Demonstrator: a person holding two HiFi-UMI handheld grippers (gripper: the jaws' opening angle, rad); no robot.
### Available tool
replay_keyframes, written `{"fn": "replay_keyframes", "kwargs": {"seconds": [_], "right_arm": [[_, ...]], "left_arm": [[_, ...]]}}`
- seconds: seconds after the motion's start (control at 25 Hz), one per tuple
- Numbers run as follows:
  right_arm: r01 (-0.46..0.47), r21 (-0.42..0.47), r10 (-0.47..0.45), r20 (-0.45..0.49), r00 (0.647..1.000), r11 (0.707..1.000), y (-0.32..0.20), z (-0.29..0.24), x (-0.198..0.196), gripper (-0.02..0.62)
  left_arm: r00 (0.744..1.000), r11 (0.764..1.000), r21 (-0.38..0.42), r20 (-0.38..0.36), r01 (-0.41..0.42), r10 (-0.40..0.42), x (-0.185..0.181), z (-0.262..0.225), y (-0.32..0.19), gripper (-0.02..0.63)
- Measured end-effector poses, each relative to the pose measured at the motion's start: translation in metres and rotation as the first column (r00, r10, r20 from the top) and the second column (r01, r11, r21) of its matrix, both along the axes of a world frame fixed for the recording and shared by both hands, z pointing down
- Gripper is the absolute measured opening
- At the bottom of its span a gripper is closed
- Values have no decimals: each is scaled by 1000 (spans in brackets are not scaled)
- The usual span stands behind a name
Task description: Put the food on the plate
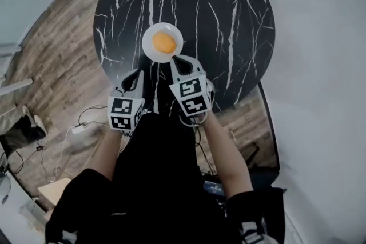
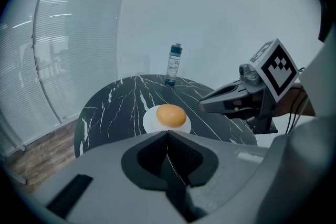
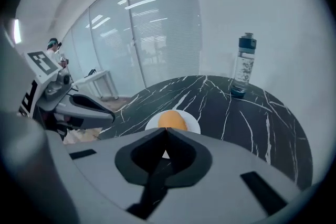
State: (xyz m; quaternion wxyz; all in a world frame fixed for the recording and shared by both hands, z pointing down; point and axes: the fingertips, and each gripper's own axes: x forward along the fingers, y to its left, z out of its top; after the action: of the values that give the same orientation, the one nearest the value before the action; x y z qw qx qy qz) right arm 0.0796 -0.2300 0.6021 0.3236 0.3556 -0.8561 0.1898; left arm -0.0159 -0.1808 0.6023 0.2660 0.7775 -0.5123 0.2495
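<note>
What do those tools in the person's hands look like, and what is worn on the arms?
The left hand-held gripper and the right hand-held gripper look alike: a pale grey plastic body with two jaws lined in dark padding, narrowing to a point. Behind the jaws each carries a white cube printed with black square markers. The person wears short black sleeves.

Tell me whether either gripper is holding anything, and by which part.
Nothing is held. The left gripper and the right gripper both have their jaws together and empty; the orange food lies on the white plate, ungripped.
</note>
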Motion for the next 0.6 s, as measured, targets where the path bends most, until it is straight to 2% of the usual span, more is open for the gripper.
{"fn": "replay_keyframes", "kwargs": {"seconds": [0.24,0.36,0.6], "right_arm": [[-174,44,165,160,973,984,16,-20,0,-3],[-234,98,210,204,956,967,24,-44,-2,-3],[-325,275,255,261,931,905,49,-110,9,-3]], "left_arm": [[999,998,47,14,-51,50,6,-17,7,0],[998,994,82,18,-65,63,7,-34,11,0],[995,977,189,13,-101,100,3,-86,24,0]]}}
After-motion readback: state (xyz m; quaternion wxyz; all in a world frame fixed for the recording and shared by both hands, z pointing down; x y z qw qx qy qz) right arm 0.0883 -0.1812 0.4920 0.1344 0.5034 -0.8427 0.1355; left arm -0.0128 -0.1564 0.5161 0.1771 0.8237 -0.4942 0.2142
